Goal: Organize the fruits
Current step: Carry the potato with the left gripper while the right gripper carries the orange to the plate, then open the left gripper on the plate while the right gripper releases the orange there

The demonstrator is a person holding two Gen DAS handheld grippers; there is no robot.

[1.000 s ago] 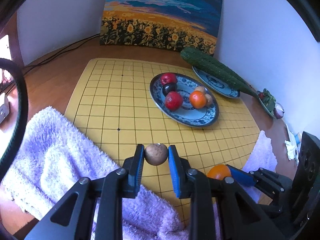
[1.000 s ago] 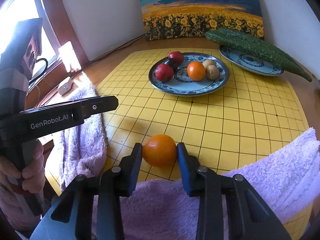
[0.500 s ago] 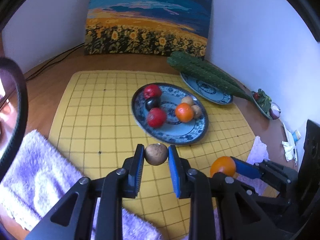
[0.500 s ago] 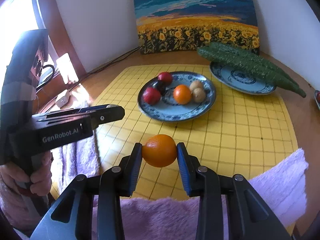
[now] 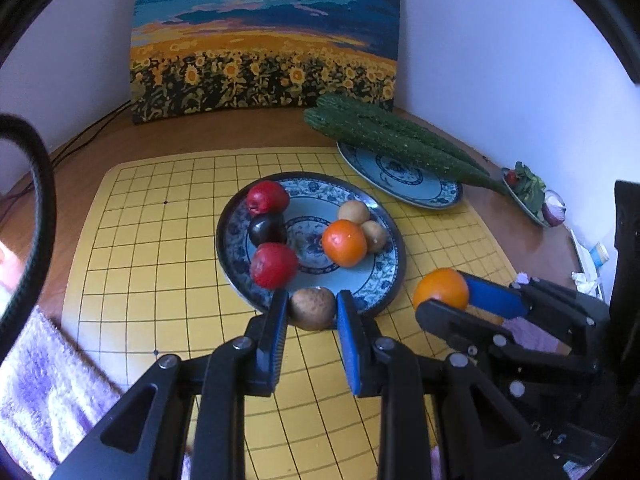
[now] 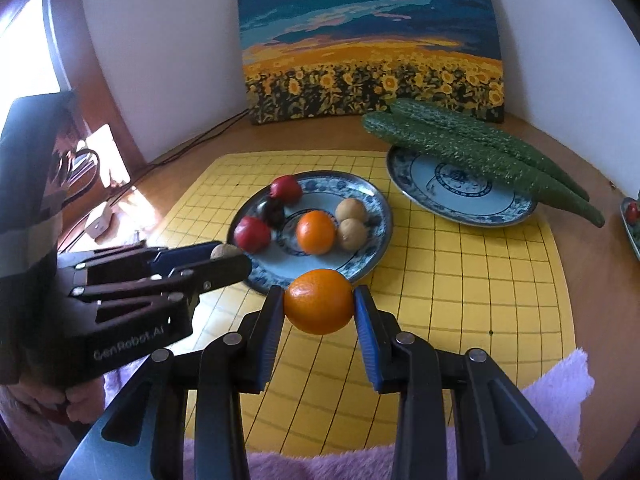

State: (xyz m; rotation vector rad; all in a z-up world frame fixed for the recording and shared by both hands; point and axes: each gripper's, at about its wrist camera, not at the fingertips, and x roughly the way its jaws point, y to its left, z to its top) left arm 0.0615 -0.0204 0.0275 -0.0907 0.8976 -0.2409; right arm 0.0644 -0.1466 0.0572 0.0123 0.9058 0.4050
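One yellow grid board point(image 5: 132, 248) underneath; two blue-patterned plates, the far plate point(image 6: 460, 200) carrying two long green gourds point(image 6: 472, 148); the near plate point(image 5: 384, 276) holds six fruits — two red, one dark, one orange, two tan. Left gripper point(image 5: 312, 312) is clamped tight on a small brown round fruit point(image 5: 313, 307) at the near plate's front rim; right gripper point(image 6: 318, 306) pinches a glossy orange point(image 6: 319, 301), smooth, bright, just before that rim.

A home: sunflower painting point(image 6: 370, 40) leaning on the wall, patterned plates point(image 5: 384, 276) (blue-and-white), wooden table point(image 5: 240, 132).
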